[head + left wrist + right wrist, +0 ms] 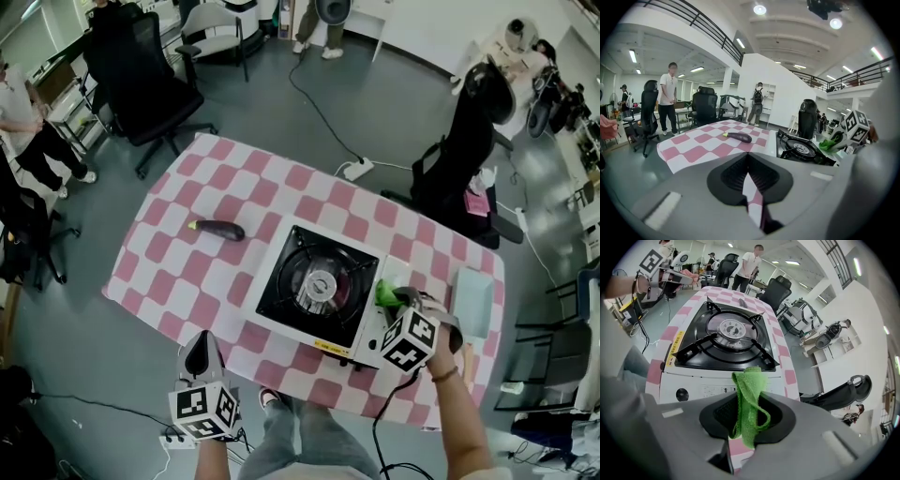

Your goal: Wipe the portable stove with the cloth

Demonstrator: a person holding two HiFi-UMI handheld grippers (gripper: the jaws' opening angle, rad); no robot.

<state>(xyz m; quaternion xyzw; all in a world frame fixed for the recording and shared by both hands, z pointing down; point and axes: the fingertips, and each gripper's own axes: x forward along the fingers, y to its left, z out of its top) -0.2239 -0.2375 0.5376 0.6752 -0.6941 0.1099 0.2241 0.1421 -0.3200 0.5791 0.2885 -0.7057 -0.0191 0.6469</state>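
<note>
A white portable stove [319, 286] with a black burner top sits mid-table on the pink checked tablecloth [169, 262]. My right gripper [398, 302] hovers at the stove's right front corner, shut on a bunched green cloth [385, 293]. In the right gripper view the cloth [750, 380] hangs from between the jaws of the right gripper [749, 392], just before the stove's [724, 341] white front panel. My left gripper [201, 359] is at the table's near edge, left of the stove. In its own view the left gripper [748, 158] is shut with nothing in it, and the stove [804, 150] lies ahead to the right.
A dark eggplant [220, 229] lies left of the stove. A pale rectangular tray [472, 302] sits at the table's right end. Black office chairs [141, 75] stand around, a power strip [356, 169] and cable lie on the floor behind, and people stand further off.
</note>
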